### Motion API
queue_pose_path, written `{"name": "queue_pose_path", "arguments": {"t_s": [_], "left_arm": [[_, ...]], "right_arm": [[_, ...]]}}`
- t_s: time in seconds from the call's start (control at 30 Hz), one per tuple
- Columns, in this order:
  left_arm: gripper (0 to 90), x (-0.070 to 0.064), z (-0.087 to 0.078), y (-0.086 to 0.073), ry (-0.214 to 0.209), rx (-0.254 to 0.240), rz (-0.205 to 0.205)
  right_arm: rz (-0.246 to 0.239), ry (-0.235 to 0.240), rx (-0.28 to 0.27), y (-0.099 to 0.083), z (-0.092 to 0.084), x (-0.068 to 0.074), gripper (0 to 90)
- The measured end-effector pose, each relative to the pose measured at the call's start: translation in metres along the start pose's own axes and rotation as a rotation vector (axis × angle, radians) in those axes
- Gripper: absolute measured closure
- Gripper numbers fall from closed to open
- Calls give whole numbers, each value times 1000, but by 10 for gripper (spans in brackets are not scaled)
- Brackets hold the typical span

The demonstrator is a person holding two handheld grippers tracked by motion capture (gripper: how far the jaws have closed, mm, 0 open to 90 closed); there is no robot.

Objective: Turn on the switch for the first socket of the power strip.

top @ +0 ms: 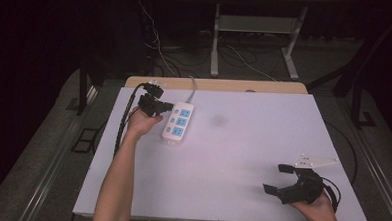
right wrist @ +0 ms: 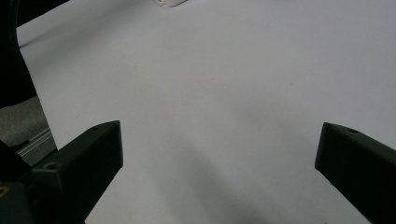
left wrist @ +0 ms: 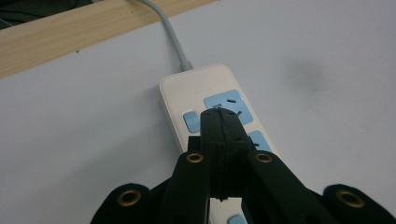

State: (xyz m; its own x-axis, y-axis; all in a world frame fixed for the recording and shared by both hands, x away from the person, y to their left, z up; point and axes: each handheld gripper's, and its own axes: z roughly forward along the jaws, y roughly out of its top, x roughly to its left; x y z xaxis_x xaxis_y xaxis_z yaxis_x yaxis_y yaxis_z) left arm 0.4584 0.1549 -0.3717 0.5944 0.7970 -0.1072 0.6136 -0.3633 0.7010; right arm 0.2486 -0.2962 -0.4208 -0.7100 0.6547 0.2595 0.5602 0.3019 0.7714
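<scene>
A white power strip (top: 177, 122) with blue sockets lies at the far left of the white table (top: 232, 142), its grey cable (top: 191, 88) running off the back edge. My left gripper (top: 169, 107) is shut with nothing between its jaws, its tip at the strip's far end. In the left gripper view the closed jaws (left wrist: 223, 117) hover over the strip (left wrist: 196, 91), between its small blue button (left wrist: 190, 120) and the first socket (left wrist: 229, 103). Whether they touch it I cannot tell. My right gripper (top: 275, 178) stands open and empty near the front right corner, over bare table (right wrist: 219, 154).
A wooden strip (top: 215, 85) borders the table's back edge. Behind it on the floor are loose wires and the legs of a metal stand (top: 216, 41). A faint grey smudge (top: 217, 121) marks the table right of the power strip.
</scene>
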Motion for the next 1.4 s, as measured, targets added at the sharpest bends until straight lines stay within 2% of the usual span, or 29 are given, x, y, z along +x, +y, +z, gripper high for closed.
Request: {"name": "queue_pose_path", "arguments": {"t_s": [0.23,0.4,0.5,0.63,0.8,1.03,1.4], "left_arm": [[891,-6,-20,0,-4,-35,-3],[890,-8,-31,0,-8,-43,-1],[885,-10,-37,-2,-25,-62,-10],[782,-15,-48,-5,-41,-84,-15],[675,-21,-64,-12,-83,-130,-20],[514,-27,-79,-24,-108,-175,-34],[399,-42,-98,-46,-140,-230,-29]], "right_arm": [[-5,2,1,0,1,1,5],[-6,4,0,0,1,1,5],[-5,5,1,1,1,1,5],[-6,6,0,1,1,1,5],[-5,7,-2,1,1,2,5],[-6,8,-4,1,1,3,5],[-6,7,-7,1,2,3,5]]}}
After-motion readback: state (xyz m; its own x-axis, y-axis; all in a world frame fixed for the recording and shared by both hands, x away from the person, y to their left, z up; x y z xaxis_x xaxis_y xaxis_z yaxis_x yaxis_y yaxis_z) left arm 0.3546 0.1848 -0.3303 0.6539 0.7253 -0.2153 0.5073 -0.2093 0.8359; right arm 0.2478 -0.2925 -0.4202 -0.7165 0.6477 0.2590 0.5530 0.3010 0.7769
